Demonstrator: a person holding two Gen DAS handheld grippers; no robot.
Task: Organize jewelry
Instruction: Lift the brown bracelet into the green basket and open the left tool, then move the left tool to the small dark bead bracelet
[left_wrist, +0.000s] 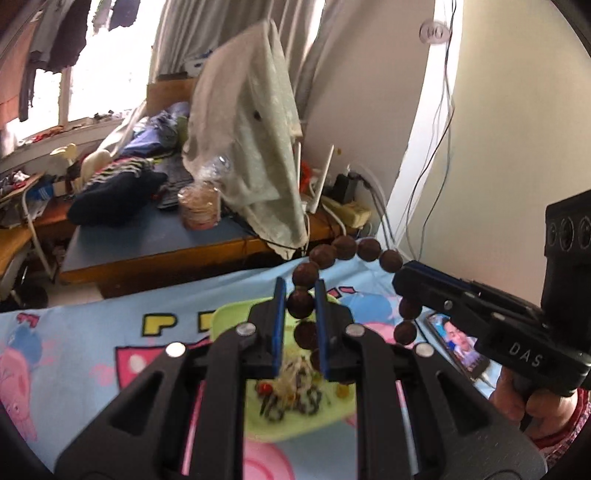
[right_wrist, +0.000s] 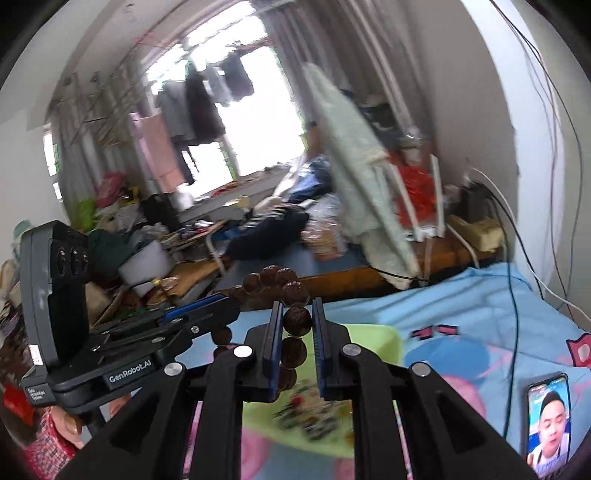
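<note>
While both grippers are raised above the bed, a bracelet of large dark brown beads hangs stretched between them in an arch. The left gripper has its two blue-padded fingers narrowed around one side of the loop, with beads stacked in the gap and touching the pads. The right gripper pinches the other side the same way, a bead wedged between its fingers. In the left wrist view the right gripper comes in from the right edge, closed over the far end of the beads. Below the bracelet lies a light green tray on a blue cartoon-print bedsheet, holding a blurred heap of small jewelry. A phone with a lit screen rests on the sheet, to the right of the tray.
</note>
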